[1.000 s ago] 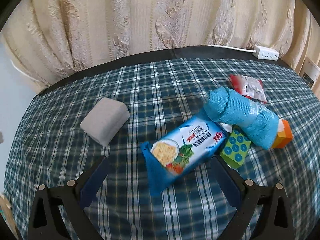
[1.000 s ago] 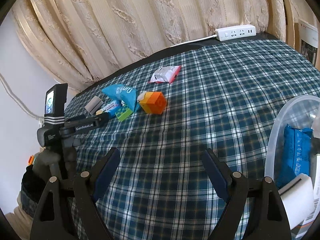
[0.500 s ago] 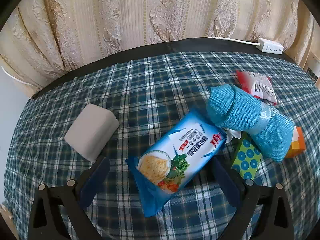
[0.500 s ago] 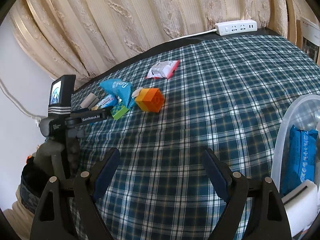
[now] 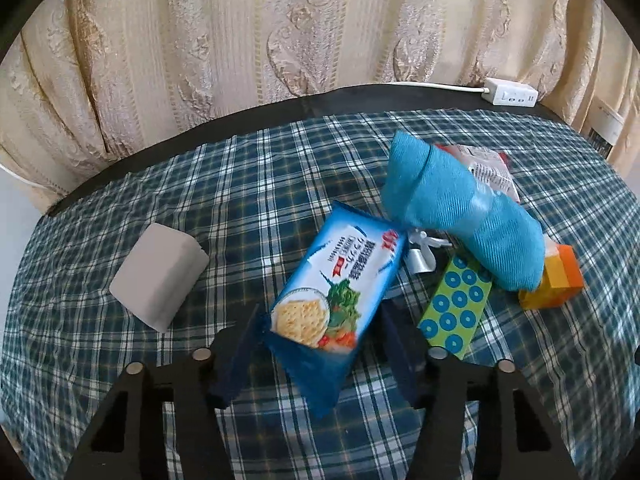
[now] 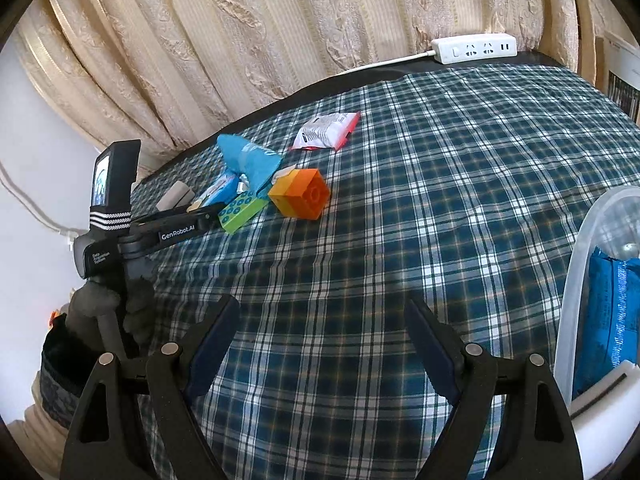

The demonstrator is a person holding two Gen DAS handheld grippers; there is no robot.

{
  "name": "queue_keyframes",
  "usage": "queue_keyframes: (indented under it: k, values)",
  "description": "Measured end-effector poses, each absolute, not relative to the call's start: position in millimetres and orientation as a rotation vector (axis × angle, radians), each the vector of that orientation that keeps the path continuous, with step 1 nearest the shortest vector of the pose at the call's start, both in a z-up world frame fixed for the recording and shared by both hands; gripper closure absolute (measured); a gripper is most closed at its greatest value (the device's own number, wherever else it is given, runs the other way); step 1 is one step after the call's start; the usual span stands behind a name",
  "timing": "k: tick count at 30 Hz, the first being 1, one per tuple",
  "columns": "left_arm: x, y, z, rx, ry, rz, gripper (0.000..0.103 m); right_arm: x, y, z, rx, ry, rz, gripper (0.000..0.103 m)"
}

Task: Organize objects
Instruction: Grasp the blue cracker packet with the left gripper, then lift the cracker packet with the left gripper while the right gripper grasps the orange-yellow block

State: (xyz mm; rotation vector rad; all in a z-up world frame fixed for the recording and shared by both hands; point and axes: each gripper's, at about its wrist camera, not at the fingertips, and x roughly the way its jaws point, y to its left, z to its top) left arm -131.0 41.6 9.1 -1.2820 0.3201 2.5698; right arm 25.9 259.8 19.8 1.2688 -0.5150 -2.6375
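Note:
In the left wrist view a blue cracker packet (image 5: 340,284) lies on the plaid cloth between the fingers of my left gripper (image 5: 320,344), whose jaws stand close on either side of its near end. Beside it lie a blue rolled towel (image 5: 460,212), a green dotted block (image 5: 456,304), an orange block (image 5: 556,280), a grey sponge (image 5: 160,276) and a red-white packet (image 5: 488,168). My right gripper (image 6: 320,340) is open and empty over bare cloth. It sees the left gripper (image 6: 176,232) at the pile, with the orange block (image 6: 302,194) nearest.
A clear plastic bin (image 6: 580,280) at the right edge holds a blue packet (image 6: 608,312) and a white item. A white power strip (image 6: 474,48) lies at the table's far edge by the curtain. The table drops off at the left.
My left gripper moved forward to the cracker packet and its jaws narrowed around it. The right gripper shifted only slightly.

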Motion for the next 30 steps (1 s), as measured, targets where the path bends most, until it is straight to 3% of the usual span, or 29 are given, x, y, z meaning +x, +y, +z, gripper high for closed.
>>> queue_keyframes:
  k: [11, 15, 16, 23, 30]
  values:
    - [-117, 34, 10, -1.320, 0.259, 2.572, 0.048, 26, 260, 17, 1.268, -0.529, -2.631, 0.018]
    - [-122, 34, 10, -1.317, 0.233, 2.586, 0.025, 26, 260, 17, 1.266, -0.528, -2.630, 0.018]
    - [-123, 35, 11, -1.310, 0.241, 2.596, 0.025, 26, 260, 18, 1.265, -0.528, -2.632, 0.018]
    - [-133, 45, 10, -1.293, 0.318, 2.609, 0.025, 24, 260, 18, 1.274, -0.528, -2.633, 0.018]
    - [-140, 44, 7, -1.304, 0.295, 2.596, 0.037, 23, 258, 19, 1.270, -0.517, -2.632, 0.018]
